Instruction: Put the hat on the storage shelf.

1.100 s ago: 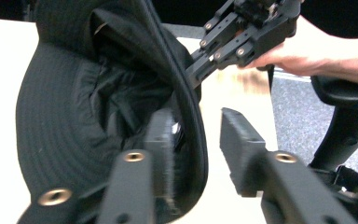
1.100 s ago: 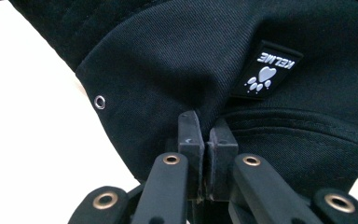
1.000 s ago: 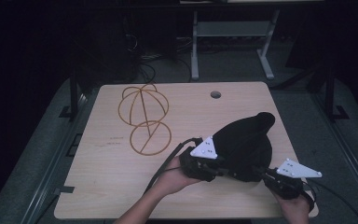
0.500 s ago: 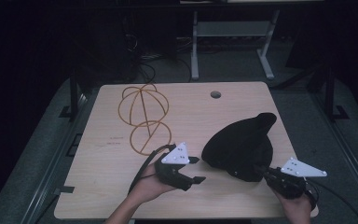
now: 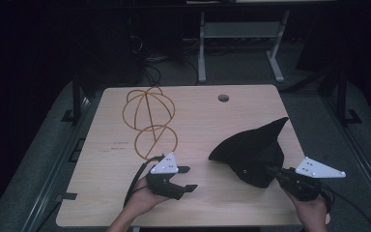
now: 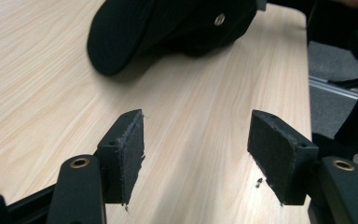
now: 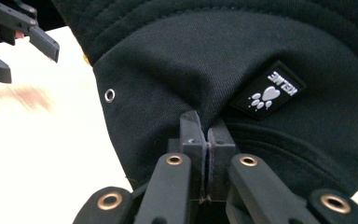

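A black cap [image 5: 251, 147] lies on the right half of the wooden table [image 5: 203, 121]; its brim shows at the top of the left gripper view [image 6: 168, 28]. My right gripper [image 5: 273, 170] is shut on the cap's near edge, with the fabric [image 7: 223, 84] pinched between its jaws [image 7: 207, 133]. The cap carries a small paw-print label [image 7: 269, 91] and a metal eyelet [image 7: 109, 95]. My left gripper [image 5: 187, 179] is open near the front middle of the table, clear of the cap, nothing between its pads [image 6: 129, 151].
A wire ball-shaped frame [image 5: 147, 121] lies at the back left of the table. A round cable hole [image 5: 223, 98] sits near the far edge. A metal stand [image 5: 239, 43] and cables are on the floor beyond the table.
My left gripper has let go of the cap and pulled back to the left and toward the front, now open. The right gripper stays shut on the cap's edge.
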Available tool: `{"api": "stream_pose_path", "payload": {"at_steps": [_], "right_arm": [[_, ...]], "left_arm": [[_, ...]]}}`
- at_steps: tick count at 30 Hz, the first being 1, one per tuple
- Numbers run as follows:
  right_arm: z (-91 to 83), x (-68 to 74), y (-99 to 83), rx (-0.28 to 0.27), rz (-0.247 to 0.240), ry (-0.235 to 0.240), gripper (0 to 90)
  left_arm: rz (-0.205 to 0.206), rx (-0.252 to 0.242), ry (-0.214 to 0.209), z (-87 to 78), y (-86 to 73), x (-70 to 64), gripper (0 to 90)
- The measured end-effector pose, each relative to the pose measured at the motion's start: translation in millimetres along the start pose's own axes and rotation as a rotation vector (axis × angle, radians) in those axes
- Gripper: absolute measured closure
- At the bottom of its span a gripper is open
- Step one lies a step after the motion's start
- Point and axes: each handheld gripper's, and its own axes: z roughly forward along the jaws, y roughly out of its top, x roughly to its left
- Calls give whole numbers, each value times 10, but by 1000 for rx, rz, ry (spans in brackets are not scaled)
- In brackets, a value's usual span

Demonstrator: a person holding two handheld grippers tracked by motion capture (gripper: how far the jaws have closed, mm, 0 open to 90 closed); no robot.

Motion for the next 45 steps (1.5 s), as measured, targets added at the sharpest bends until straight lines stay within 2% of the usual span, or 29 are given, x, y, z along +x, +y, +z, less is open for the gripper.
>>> {"api": "stream_pose_path", "payload": {"at_steps": [6, 10, 11, 19, 31, 45], "right_arm": [[-114, -30, 163, -28, -16, -5, 881], [-151, -24, 254, -22, -27, -6, 881], [-159, -23, 319, -19, -45, -6, 881], [-140, -9, 519, -16, -96, 3, 881], [-130, -6, 776, -32, -147, 21, 881], [-73, 17, 1045, -50, -165, 60, 881]], "left_arm": [[-14, 13, 22, -14, -103, 42, 357], [-26, 3, 34, -10, -123, 57, 357], [-28, -5, 39, -12, -133, 57, 357], [-32, 6, 59, 13, -179, 75, 338], [-34, 7, 77, 13, -201, 93, 294], [-21, 5, 74, 46, -207, 68, 284]]}}
